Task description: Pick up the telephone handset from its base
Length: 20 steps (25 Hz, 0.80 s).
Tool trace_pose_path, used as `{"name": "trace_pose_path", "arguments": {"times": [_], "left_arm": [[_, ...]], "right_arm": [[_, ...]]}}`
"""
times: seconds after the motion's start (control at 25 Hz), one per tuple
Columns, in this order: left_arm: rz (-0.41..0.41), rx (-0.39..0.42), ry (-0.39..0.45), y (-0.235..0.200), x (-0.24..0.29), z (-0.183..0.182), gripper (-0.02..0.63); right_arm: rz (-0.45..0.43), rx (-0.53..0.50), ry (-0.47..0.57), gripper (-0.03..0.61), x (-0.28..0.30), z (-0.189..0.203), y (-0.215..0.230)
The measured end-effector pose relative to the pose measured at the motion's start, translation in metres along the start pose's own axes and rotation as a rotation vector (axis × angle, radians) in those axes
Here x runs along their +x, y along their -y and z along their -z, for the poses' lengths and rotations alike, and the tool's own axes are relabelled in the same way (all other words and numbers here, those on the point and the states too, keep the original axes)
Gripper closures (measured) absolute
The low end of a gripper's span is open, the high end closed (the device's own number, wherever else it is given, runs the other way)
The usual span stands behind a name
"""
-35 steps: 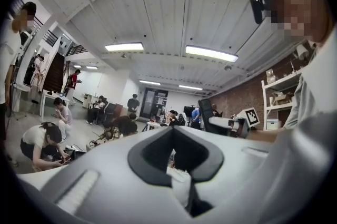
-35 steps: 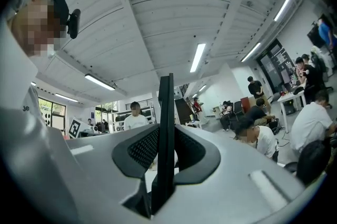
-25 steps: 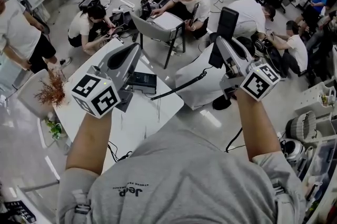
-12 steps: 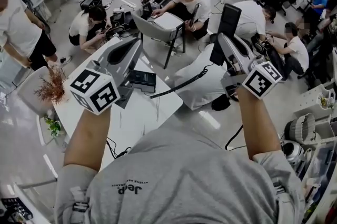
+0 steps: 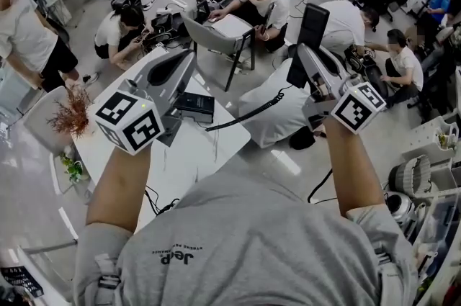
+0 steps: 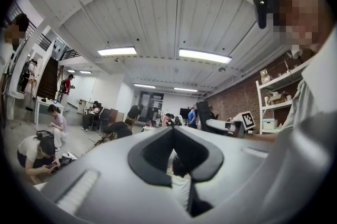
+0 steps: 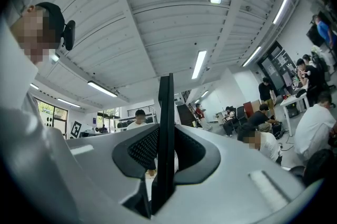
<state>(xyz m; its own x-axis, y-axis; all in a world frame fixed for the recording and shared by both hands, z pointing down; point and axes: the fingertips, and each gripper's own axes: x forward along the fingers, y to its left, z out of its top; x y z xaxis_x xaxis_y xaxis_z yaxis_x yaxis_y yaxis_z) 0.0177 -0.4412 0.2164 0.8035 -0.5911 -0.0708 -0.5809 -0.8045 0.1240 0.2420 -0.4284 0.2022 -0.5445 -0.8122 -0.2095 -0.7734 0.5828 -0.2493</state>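
Since the task is to lift the receiver clear of its cradle, the right claw (image 5: 303, 58) pinches the flat black plastic telephone handset (image 5: 312, 25) edge-on. Its dark, dot-textured pads press on the two broad faces, so the slab stands upright and rises above the claw's tips. A face grip looks the surer hold on so thin and hard-edged a piece.

From under that claw the black coiled springy cord (image 5: 248, 116) runs down and leftward in a shallow diagonal to the boxy black telephone base (image 5: 194, 108). The base sits well below the claw on the smooth white rectangular table (image 5: 189, 157). Handset and base are well apart, so I judge the pick-up done or nearly so.

The left claw (image 5: 181, 65) is a smooth grey moulded shell with matte black pads. Its jaws stand slightly spread with nothing between them. The base lies just beside and beneath its tips, probably so the claw could steady that light box if the stretched cord tugs it.
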Motion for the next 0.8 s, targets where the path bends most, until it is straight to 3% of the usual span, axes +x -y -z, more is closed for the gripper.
{"name": "trace_pose_path", "arguments": {"times": [0.8], "left_arm": [[0.007,-0.008,0.001,0.0016,-0.0056,0.0000,0.557]], "right_arm": [[-0.017,-0.019,-0.023,0.502,0.0051,0.0054,-0.0093]]}}
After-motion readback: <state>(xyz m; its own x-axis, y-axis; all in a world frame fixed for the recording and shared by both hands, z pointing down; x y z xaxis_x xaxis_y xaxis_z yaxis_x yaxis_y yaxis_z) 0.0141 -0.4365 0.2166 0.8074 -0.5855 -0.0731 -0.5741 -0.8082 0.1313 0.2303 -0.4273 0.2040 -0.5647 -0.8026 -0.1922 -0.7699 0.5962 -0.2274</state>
